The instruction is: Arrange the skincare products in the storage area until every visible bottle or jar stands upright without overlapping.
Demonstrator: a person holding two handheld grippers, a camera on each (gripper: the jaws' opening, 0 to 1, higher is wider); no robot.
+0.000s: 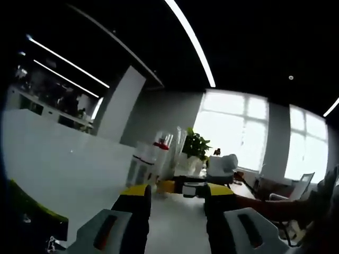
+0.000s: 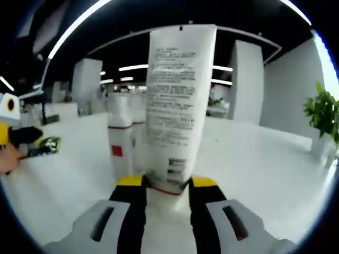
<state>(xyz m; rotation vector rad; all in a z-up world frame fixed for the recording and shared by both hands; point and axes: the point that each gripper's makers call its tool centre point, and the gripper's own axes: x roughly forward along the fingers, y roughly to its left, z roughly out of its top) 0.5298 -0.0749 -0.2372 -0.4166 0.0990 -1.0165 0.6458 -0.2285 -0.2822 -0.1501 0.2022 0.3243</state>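
**Desk:** Tube point(image 2: 179, 106) upright between the yellow-tipped jaws of the right gripper point(image 2: 167, 182), printed back panel facing the lens, long axis running straight up from the cap end at the jaw tips; correct?

**Photographer:** Correct as far as the right gripper view goes; the jaws stand close on either side of the tube's lower end, just at the red band above the cap, and I read that as a grip on it; whether the cap rests on the white table point(image 2: 254, 159) I cannot tell; the jaws hide the base.

**Desk:** And its neighbours?

**Photographer:** Just behind and to its left, a white bottle with a red label point(image 2: 119, 143), upright, with more white containers crowded close beyond it; blurred, so no count.

**Desk:** The left gripper point(image 1: 177, 193)?

**Photographer:** Jaws apart, nothing between them; it points across the table toward a far cluster of white bottles point(image 1: 151, 156) and a potted plant point(image 1: 195, 145) against the window; well apart from all of them.

**Desk:** So the coming move?

**Photographer:** My judgement: the right hand is the one on the job; the tube is already vertical, so what matters is the bare table to its right, away from the red-labelled bottle.
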